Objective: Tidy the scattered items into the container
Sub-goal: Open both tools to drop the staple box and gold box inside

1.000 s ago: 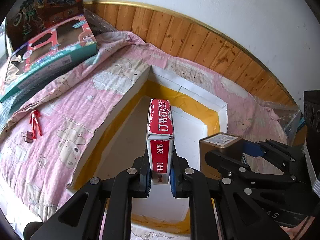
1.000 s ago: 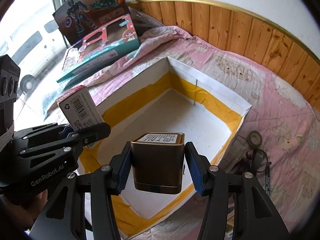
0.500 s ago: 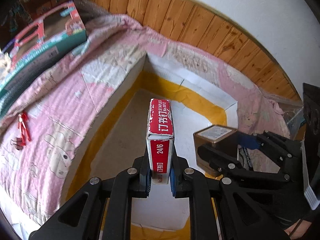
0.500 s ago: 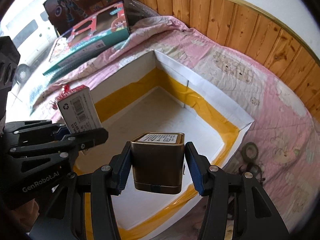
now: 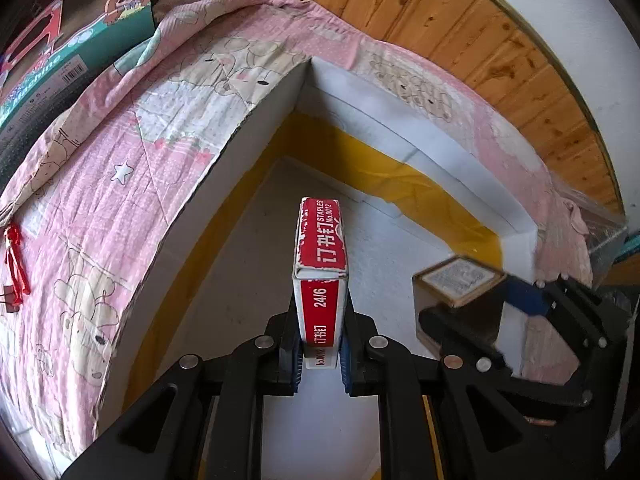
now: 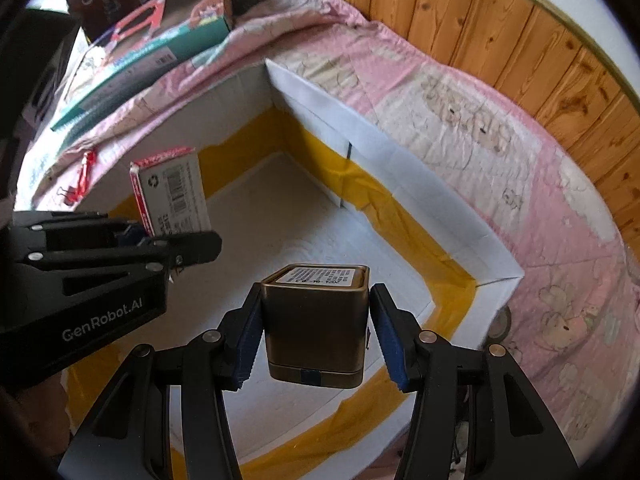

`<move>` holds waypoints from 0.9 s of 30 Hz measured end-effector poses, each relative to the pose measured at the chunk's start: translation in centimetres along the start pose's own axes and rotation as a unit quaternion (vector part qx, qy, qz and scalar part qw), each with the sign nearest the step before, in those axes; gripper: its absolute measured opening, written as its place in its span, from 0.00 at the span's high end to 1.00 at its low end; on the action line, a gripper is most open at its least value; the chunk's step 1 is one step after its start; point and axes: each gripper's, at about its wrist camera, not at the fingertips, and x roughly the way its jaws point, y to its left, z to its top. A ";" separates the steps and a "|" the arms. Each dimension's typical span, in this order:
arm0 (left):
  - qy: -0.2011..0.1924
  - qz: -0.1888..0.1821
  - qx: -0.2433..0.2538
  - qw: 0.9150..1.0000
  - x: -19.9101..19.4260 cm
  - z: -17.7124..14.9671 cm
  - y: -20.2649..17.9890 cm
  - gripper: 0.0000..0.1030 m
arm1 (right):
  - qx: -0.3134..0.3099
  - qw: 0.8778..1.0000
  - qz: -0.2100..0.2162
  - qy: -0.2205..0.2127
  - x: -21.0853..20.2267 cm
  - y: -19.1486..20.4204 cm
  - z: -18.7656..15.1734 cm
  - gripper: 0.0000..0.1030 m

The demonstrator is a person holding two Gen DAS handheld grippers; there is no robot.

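Note:
A white cardboard box (image 5: pixel 256 120) with yellow tape along its inner seams lies open on a pink quilt. My left gripper (image 5: pixel 320 344) is shut on a red staples box (image 5: pixel 320 264), held upright over the box's floor near its left wall. My right gripper (image 6: pixel 316 340) is shut on a brown square tin (image 6: pixel 316 320) with a white label on top, over the floor of the white box (image 6: pixel 384 160). Each gripper shows in the other's view: the tin (image 5: pixel 456 280) at the right, the staples box (image 6: pixel 172 192) and left gripper (image 6: pixel 172 236) at the left.
A pink quilt (image 5: pixel 100 200) surrounds the box. A green toy carton (image 6: pixel 160 32) lies at the far left, and a red tassel with a binder clip (image 5: pixel 16 276) nearer. A tape roll (image 6: pixel 502 322) sits by the box's right corner. Wood panelling (image 6: pixel 520 40) backs the bed.
Both grippers have moved forward and down toward the box's inside, each keeping hold of its item. The box walls now fill more of both views.

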 end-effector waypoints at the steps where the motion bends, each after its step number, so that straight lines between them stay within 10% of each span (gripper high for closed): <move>1: 0.002 -0.001 0.003 1.000 0.3 0.2 -0.1 0.85 | -0.001 1.000 0.004 0.005 0.5 -0.1 0.1 0.46; 4: -0.003 -0.003 0.007 1.000 1.0 0.9 -0.4 0.80 | 0.006 1.000 0.005 0.007 0.8 -0.4 0.2 0.46; 7: -0.015 0.019 0.011 1.000 1.1 1.3 -0.4 0.50 | 0.013 1.000 0.005 -0.003 0.1 -0.6 0.0 0.46; 27: -0.070 0.074 0.066 0.993 -6.1 -6.0 -3.7 0.49 | 0.043 0.997 0.044 -0.053 -6.8 2.0 -6.7 0.46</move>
